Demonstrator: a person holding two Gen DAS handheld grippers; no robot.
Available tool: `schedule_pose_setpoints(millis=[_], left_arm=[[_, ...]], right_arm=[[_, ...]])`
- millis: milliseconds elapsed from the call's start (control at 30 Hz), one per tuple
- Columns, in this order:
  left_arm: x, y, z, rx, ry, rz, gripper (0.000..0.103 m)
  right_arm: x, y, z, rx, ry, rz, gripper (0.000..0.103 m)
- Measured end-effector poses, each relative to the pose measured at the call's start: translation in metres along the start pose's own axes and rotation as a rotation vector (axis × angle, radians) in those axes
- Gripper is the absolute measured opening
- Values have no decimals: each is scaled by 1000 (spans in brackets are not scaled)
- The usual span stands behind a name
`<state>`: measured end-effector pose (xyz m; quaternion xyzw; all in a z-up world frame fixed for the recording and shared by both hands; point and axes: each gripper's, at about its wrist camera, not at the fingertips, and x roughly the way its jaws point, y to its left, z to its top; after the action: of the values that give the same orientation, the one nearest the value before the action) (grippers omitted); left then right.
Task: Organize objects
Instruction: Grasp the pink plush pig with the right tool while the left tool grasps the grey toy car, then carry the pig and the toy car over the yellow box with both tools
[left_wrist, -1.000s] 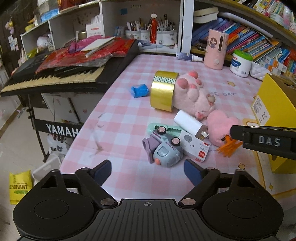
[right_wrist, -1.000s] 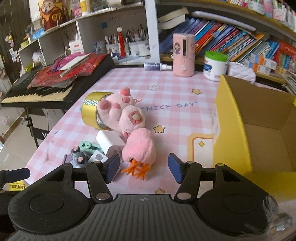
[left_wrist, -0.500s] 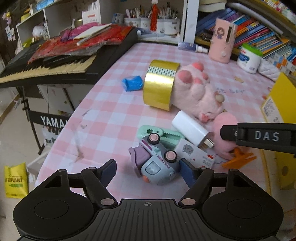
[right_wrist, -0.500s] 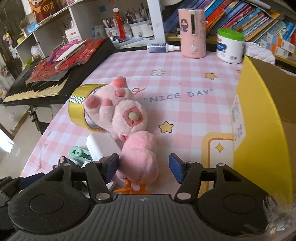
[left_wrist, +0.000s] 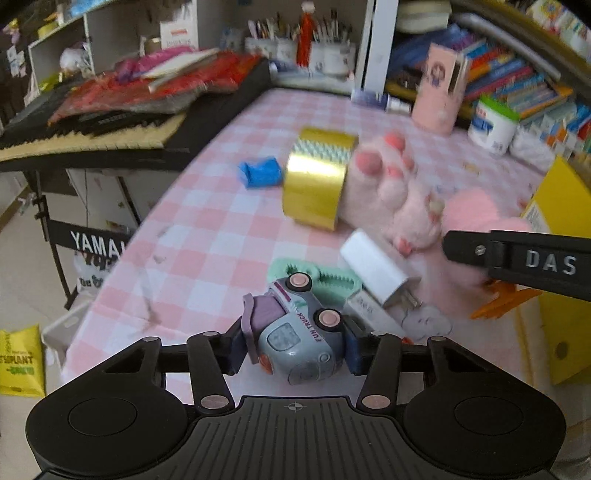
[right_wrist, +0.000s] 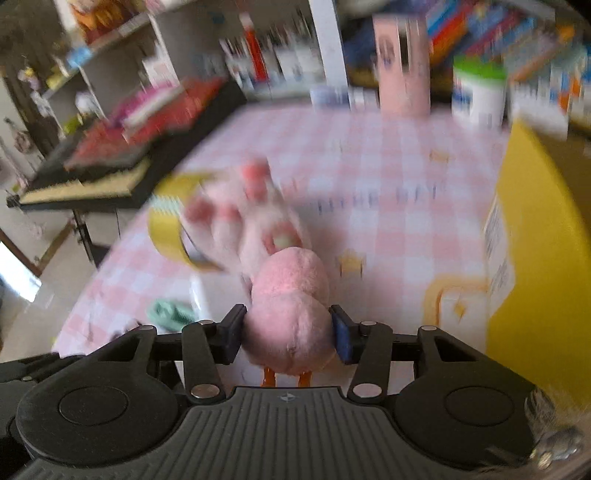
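- The table (left_wrist: 207, 236), in pink check cloth, drops off at its left edge to bare floor; open cloth lies left of the clutter and across the far middle.
- A keyboard (left_wrist: 110, 136) butts the table's far-left corner.
- A yellow box (right_wrist: 535, 258) walls the right side, just beside the right gripper.
- The paw plush (left_wrist: 399, 192) leans on the gold tape roll (left_wrist: 314, 177), mid-table.
- The pink chick (right_wrist: 291, 317) sits between both blue pads of the right gripper (right_wrist: 290, 332), which have just been closing and now squeeze its sides; orange feet poke out below.
- The toy truck (left_wrist: 299, 336) lies on its side near the front edge, pinched by the left gripper (left_wrist: 293, 349), whose jaws have just been closing.
- Only the left view shows the truck, white charger (left_wrist: 376, 269), green comb (left_wrist: 317, 277) and blue wad (left_wrist: 258, 171) clearly, plus the right gripper's finger crossing from the right; the right view is blurred.
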<state>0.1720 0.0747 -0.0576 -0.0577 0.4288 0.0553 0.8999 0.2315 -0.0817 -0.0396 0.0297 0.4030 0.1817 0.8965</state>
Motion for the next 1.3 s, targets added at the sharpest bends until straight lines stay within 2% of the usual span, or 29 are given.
schedule_pose_setpoints(millis=[100,400,900,1067,1300], left_arm=[[-16,4,3,-2,-44,-22,49],[-76,14,-11,7,-151,-122,49],[-135,18,-85,118,-106,-283,49],[-142,5,-106,178,-73,-350,49],[-151,-32,-126,328,-45,-462,49]], right_arm=[[-21,7,2,-38,-69,-25,46],[-68,20,-26,-65,-85,-74,46],[-146,50,-118,41,-68,-168,46],[-174,49,-155,113,-71,-217,46],[-212,32,-199,247,-93,-328,46]])
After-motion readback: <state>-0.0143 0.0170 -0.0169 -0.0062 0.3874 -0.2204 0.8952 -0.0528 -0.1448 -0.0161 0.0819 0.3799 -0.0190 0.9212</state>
